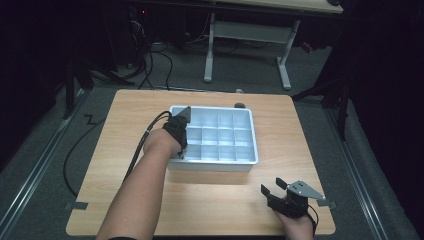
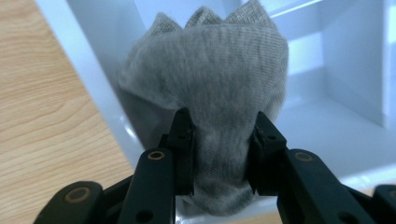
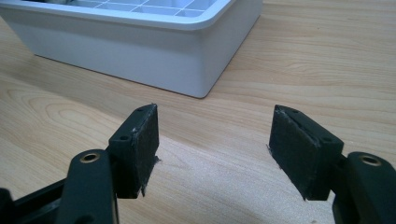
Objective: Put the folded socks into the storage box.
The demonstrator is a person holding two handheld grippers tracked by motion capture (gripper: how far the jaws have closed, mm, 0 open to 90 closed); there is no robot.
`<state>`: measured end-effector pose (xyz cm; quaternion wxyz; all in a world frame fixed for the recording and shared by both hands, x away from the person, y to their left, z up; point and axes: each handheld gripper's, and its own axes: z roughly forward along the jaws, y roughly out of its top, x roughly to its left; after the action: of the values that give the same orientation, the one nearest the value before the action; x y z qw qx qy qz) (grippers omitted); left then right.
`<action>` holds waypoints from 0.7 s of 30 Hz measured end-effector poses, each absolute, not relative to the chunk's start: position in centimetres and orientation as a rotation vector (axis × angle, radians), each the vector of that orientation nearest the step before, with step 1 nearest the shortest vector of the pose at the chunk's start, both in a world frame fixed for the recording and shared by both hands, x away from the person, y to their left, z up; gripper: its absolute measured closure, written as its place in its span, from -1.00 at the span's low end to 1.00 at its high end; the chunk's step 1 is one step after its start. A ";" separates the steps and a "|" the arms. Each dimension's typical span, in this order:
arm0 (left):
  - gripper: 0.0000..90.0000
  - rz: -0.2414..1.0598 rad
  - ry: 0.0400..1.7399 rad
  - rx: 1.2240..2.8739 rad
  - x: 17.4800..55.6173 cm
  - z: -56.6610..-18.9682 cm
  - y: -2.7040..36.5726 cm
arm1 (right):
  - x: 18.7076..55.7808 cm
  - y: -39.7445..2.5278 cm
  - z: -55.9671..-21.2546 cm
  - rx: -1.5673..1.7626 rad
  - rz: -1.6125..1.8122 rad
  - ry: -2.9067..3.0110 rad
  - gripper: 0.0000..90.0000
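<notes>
On the light wooden worktop (image 1: 200, 200) we record a white plastic tray divided by a grid of partitions into many small compartments (image 1: 247, 145), standing near the middle, its long side facing us. From the high view we note the left gripper (image 1: 181, 150) reaching over the tray's left edge, near the front-left corner; what it carries is hidden there by our hand and the black housing. The left gripper view supplies that item: a folded grey knitted sock (image 2: 210, 93), pinched at its lower end between the two black fingers (image 2: 183, 144) and hanging inside a compartment against the tray's white outer wall, with bare wood visible beyond that wall at left. We cannot tell whether the sock touches the compartment floor. The right gripper (image 1: 274, 190) rests at the front right of the worktop, well apart from the tray, its grey three-cornered plate on top. In the right gripper view its fingers (image 3: 140, 149) stand wide with nothing between them, above bare wood, facing one rounded corner of the tray. Past the tray's far rim, the high view shows a small dark object (image 1: 240, 105) too small to identify.
</notes>
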<state>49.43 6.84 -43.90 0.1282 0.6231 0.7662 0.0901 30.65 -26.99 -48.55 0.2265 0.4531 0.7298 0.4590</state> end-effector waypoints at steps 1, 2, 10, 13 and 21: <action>0.48 0.263 2.236 1.810 49.5 -44.2 6.8 | 30.7 -27.0 -48.6 1.251 1.265 2.012 -0.26; 0.48 0.263 2.236 1.822 49.6 -44.4 6.8 | 30.7 -27.0 -48.6 1.255 1.264 2.013 -0.26; 0.47 0.308 2.232 1.857 49.6 -45.7 6.4 | 30.8 -27.0 -48.7 1.255 1.266 2.017 -0.26; 0.43 0.305 2.207 1.877 49.4 -45.5 6.4 | 30.7 -27.0 -48.7 1.254 1.266 2.017 -0.26; 0.15 0.315 2.141 1.890 49.2 -42.9 6.1 | 30.8 -26.8 -48.6 1.247 1.262 2.025 -0.26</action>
<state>49.19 6.10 -42.90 0.1338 0.6520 0.7384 0.1086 30.79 -26.81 -48.65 0.2226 0.4516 0.7333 0.4570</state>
